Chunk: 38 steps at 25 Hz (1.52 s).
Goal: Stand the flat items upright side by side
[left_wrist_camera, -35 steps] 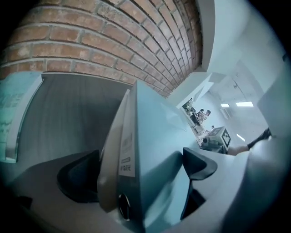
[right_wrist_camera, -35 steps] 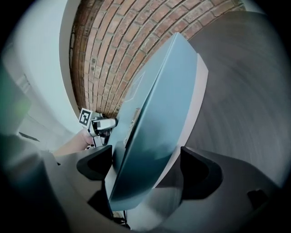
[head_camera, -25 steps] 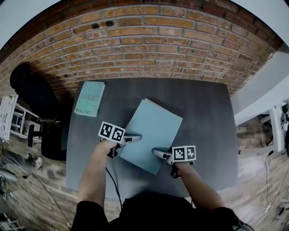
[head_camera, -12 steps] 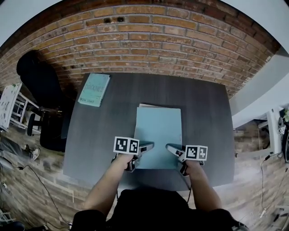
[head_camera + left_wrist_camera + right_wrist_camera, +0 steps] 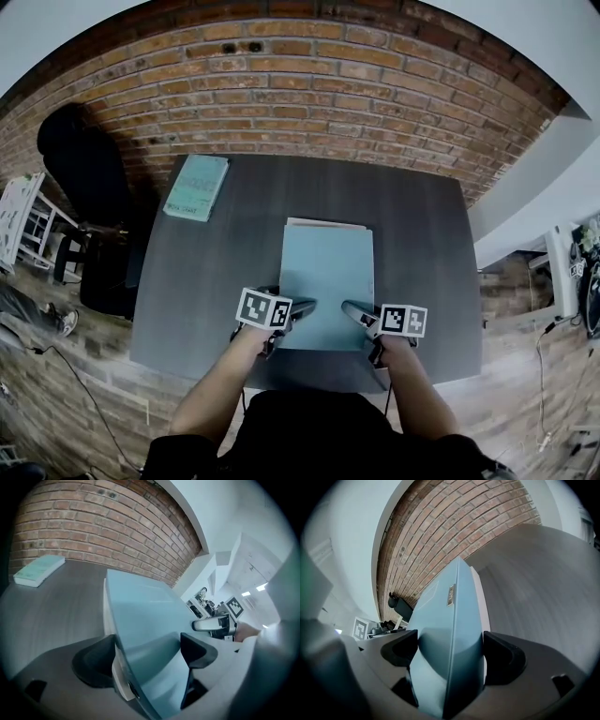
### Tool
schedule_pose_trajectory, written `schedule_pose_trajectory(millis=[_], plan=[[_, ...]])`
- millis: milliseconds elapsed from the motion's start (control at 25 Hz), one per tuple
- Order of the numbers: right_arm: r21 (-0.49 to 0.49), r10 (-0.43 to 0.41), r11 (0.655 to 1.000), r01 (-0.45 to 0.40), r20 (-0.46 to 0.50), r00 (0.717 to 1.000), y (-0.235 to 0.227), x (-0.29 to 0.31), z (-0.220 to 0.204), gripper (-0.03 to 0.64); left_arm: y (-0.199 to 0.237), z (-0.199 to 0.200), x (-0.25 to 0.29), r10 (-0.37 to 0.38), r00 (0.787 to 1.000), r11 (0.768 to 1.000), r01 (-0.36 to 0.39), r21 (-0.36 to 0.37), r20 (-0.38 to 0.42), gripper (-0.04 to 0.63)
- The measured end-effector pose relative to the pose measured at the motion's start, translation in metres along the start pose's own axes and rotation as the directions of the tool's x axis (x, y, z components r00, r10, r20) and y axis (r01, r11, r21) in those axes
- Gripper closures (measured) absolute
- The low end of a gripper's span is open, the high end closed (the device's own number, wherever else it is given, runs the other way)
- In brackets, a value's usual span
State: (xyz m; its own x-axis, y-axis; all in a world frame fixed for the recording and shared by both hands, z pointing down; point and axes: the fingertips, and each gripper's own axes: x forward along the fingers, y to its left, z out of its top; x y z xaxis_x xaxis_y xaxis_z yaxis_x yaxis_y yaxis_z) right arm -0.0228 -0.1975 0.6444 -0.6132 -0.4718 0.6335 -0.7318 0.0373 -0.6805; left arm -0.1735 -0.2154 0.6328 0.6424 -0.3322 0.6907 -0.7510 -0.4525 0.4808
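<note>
**driver_here:** Quick status from my end. My left gripper (image 5: 148,649) and right gripper (image 5: 450,651) are both closing, each around a near corner of the big pale-blue book (image 5: 326,272). The jaws are fairly wide because the book is thick, and in both gripper views the pads look like they're meeting the covers.

**benchwatcher:** So is anything standing yet?

**driver_here:** Nope. That book is lying flat in the middle of the dark table (image 5: 422,234), long side pointing away from me toward the brick wall (image 5: 309,103). The smaller teal book (image 5: 196,187) is flat too, way off at the far left corner, well apart from the big one.

**benchwatcher:** So basically step one.

**driver_here:** Pretty much. I'd say what's left is tipping this one up on edge, then fetching the teal one and standing it right beside it. My worry is the first one flopping over once I let go.
</note>
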Motion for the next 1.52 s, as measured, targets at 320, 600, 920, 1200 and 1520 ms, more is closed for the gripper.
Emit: schedule_pose_trajectory(millis=[320,600,920,1200,1520], plan=[[-0.075,-0.039,0.996,0.037,-0.031,0.999,0.012,0.017,0.022,0.167,0.021,0.021,0.002,0.021,1.000,1.000,-0.021,0.007,-0.006,0.141],[-0.167,-0.087,0.982,0.087,0.008,0.996,-0.001,0.009,0.039,0.170,0.029,0.038,0.007,0.020,0.999,0.996,-0.016,0.088,-0.044,0.160],[-0.154,-0.032,0.987,0.042,0.068,0.997,-0.004,0.005,0.059,0.354,0.031,0.043,0.016,0.014,0.999,0.999,-0.012,0.052,-0.042,0.161],[-0.144,-0.048,0.988,0.061,0.091,0.995,-0.007,0.003,0.066,0.359,0.029,0.050,0.021,0.021,0.999,0.999,-0.021,0.035,-0.026,0.161],[-0.114,-0.026,0.993,0.037,0.094,0.995,-0.010,-0.002,0.055,0.345,0.024,0.042,0.019,0.012,1.000,0.999,-0.011,0.031,-0.022,0.163]])
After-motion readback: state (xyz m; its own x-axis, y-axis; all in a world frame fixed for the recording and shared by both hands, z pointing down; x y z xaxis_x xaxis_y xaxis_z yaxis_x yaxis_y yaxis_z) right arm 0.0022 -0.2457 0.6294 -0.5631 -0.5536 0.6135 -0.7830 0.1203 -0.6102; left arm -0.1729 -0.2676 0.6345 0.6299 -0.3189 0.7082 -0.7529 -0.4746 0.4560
